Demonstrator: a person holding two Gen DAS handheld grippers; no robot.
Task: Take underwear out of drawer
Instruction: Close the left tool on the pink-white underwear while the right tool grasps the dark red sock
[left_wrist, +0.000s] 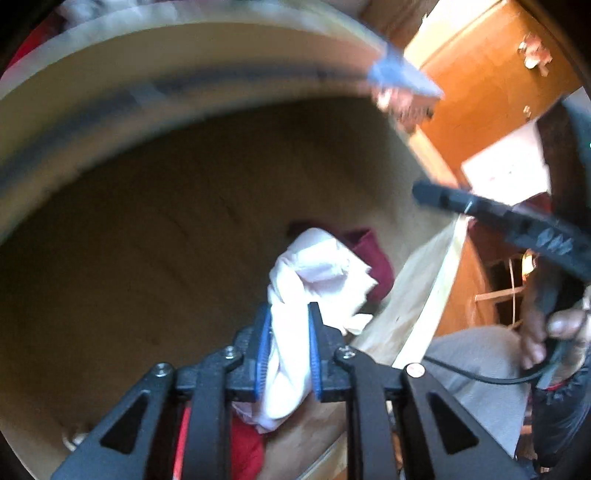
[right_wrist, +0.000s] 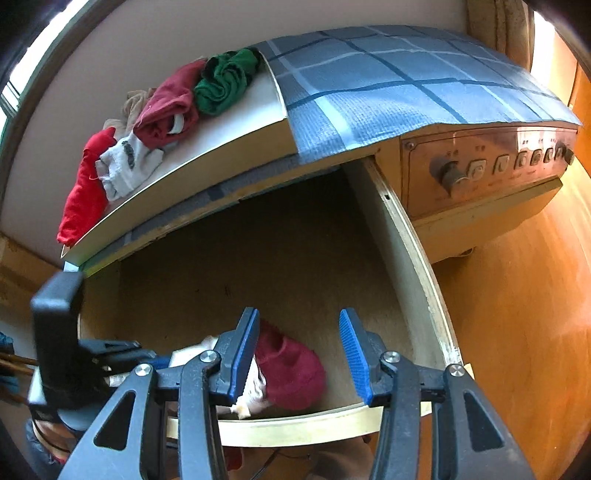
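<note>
Left wrist view shows the left gripper clamped on soft, light white underwear (bunched folds grip best), while the right gripper hangs open over the drawer.

I see a blue checked cloth draped over the far top, hanging over its front edge at the right. Under that overhang sits an old control panel with a round knob and a row of buttons. Orange wooden floor spreads right of it, and a pale wall stands far left.
</note>
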